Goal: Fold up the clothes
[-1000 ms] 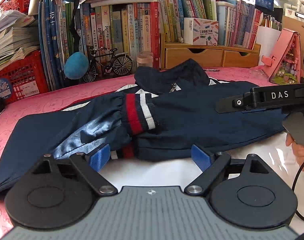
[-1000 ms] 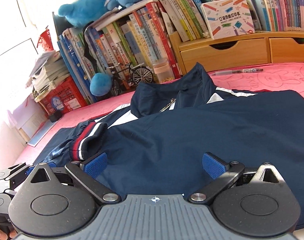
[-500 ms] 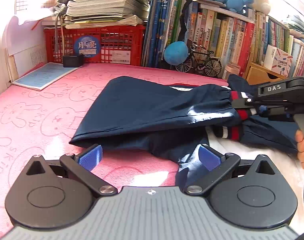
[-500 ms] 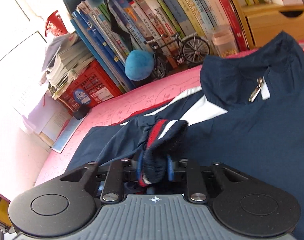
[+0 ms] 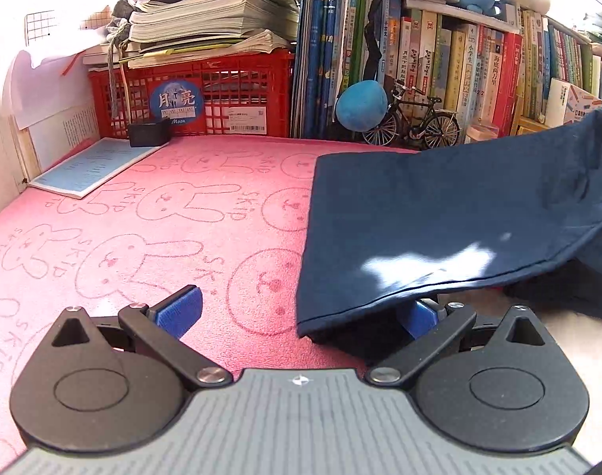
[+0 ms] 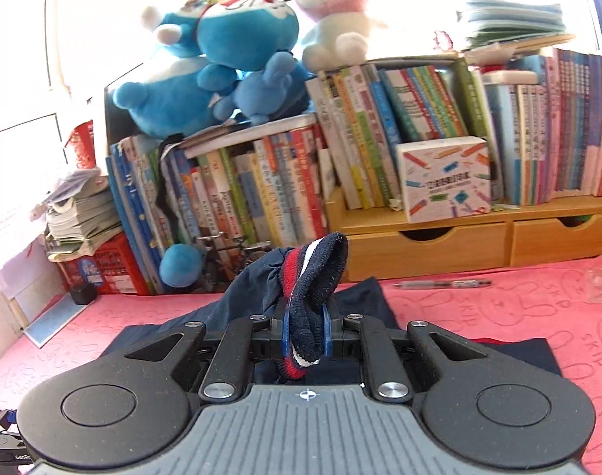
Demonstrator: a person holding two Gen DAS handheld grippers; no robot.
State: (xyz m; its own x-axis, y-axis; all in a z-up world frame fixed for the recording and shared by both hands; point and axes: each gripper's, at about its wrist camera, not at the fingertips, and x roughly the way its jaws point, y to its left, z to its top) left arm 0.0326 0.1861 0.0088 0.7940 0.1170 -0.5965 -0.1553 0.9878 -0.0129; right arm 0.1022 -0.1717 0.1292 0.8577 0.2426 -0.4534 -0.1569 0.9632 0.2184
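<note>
Fingers [image 6: 327,330] around navy striped cuff [image 6: 317,269]

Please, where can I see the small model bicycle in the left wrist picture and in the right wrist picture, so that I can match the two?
Left wrist view: the model bicycle stands right of centre, in front of the books, beside the blue plush ball.
Right wrist view: the bicycle is at centre left, partly hidden behind the lifted sleeve cuff.
Shared landmark: the red crate with the round blue sticker.
</note>
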